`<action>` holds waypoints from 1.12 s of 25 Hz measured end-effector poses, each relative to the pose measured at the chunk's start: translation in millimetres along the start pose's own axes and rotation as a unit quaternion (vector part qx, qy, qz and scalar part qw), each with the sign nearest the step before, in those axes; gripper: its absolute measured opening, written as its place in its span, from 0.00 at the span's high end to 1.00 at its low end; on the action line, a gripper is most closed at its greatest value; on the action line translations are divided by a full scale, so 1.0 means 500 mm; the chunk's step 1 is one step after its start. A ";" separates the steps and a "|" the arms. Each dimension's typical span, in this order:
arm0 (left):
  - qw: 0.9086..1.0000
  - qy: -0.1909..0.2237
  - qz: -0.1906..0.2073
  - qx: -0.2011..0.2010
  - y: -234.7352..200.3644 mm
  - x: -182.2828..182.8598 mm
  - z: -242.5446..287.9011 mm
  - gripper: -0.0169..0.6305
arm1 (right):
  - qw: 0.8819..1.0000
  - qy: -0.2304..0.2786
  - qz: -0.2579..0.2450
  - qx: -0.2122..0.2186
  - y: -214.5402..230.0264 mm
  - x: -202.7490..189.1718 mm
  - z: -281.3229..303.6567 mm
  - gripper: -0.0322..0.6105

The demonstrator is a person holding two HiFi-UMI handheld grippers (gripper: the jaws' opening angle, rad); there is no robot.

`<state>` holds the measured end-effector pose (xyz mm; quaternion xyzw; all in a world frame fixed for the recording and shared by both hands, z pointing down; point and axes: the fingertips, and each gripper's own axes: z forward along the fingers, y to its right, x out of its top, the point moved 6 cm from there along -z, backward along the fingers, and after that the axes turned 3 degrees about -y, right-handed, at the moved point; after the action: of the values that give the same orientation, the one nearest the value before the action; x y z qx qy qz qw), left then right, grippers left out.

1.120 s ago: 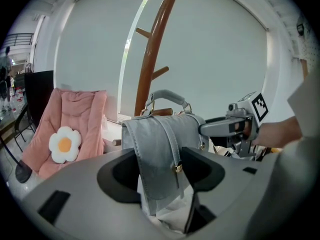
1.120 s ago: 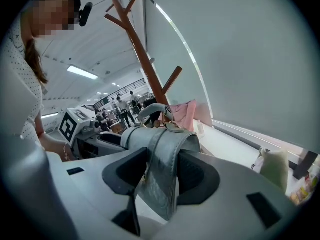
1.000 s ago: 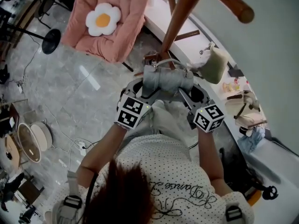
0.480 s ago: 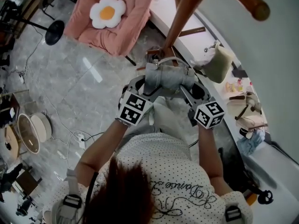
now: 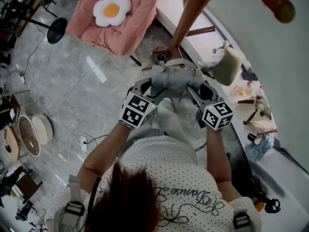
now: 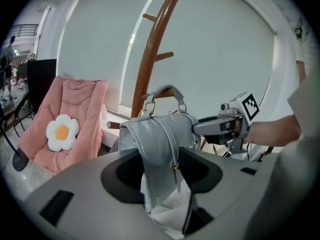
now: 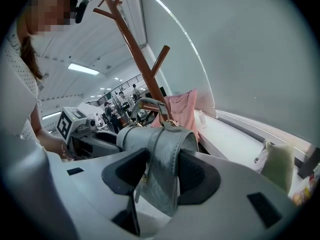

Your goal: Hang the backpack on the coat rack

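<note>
Saw one brown wooden coat rack (image 5: 193, 8) slanting across the top of the head view, and one pink padded chair (image 5: 130, 28) at upper left. Found one grey, leather-like backpack (image 5: 175, 79) held in the air at frame centre, with stitched straps, metal rings and an arched top handle. Counted two grippers: left hand-held gripper (image 5: 147, 87) pinching the bag's left side, having just closed further on it; right hand-held gripper (image 5: 200, 88) clamped on its right side. Got the rack's side pegs (image 6: 150, 18) only in the gripper views, the marbled floor (image 5: 72, 91) only from the head view. Noted one flower cushion (image 5: 112, 8) on the chair.
</note>
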<state>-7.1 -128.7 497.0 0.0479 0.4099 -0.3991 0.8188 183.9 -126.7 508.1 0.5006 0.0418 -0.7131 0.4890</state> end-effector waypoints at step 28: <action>0.999 -0.029 -0.012 0.024 -0.076 0.014 0.057 0.68 | 0.999 -0.025 0.030 -0.002 0.055 0.021 0.075 0.64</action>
<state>-13.0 -170.4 520.3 0.0509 0.3769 -0.4198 0.8241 178.6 -168.3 530.4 0.4826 0.0157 -0.7103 0.5121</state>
